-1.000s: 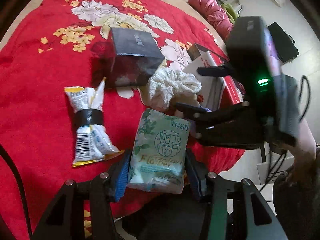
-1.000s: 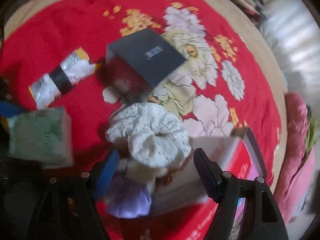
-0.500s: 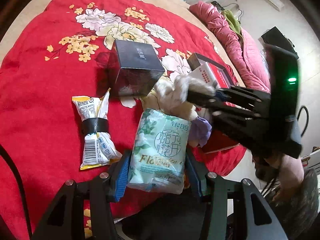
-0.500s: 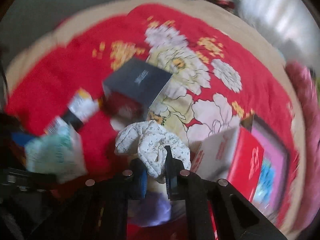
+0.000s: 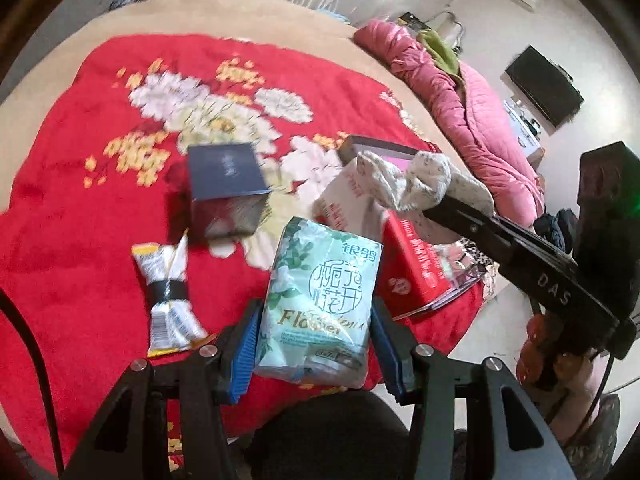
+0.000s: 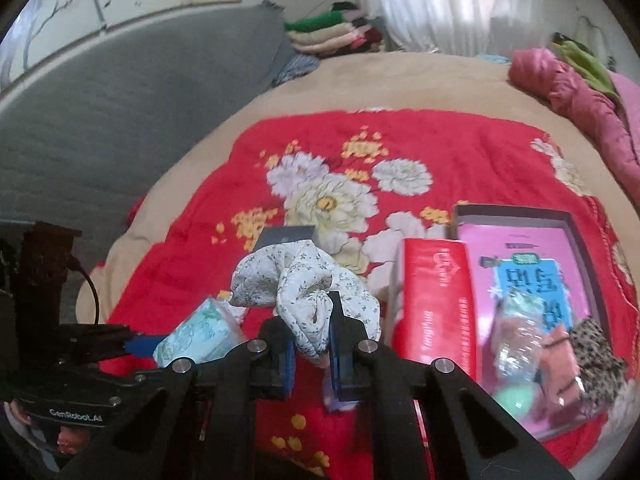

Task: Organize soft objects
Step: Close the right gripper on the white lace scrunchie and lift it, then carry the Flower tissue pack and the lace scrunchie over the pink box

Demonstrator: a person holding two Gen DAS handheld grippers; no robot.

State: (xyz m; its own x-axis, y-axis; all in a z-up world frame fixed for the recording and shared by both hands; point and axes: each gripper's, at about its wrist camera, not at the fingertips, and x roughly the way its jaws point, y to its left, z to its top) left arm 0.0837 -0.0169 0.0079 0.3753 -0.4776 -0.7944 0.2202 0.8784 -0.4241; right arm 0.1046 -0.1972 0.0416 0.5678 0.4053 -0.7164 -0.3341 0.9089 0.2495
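Observation:
My left gripper [image 5: 316, 344] is shut on a pale green tissue pack [image 5: 320, 304] and holds it above the red floral blanket [image 5: 72, 208]. My right gripper [image 6: 312, 332] is shut on a white floral scrunchie [image 6: 304, 292], which bunches up over its blue pads, in the air over the blanket. In the left wrist view the scrunchie [image 5: 416, 180] hangs from the right gripper [image 5: 436, 204] beside a red-and-white box [image 5: 412, 264]. The right wrist view shows the tissue pack [image 6: 200, 336] in the left gripper [image 6: 140, 344] at lower left.
A dark box [image 5: 228, 184] and a banded snack packet [image 5: 168, 296] lie on the blanket. An open pink-lined box [image 6: 520, 240] at the right holds several small soft items. A pink quilt [image 5: 460, 100] lies at the bed's far right; folded clothes [image 6: 332, 32] are stacked behind.
The right gripper closed on the scrunchie, rolled and lifted it off the blanket toward the right. The left gripper rose with the tissue pack still in it.

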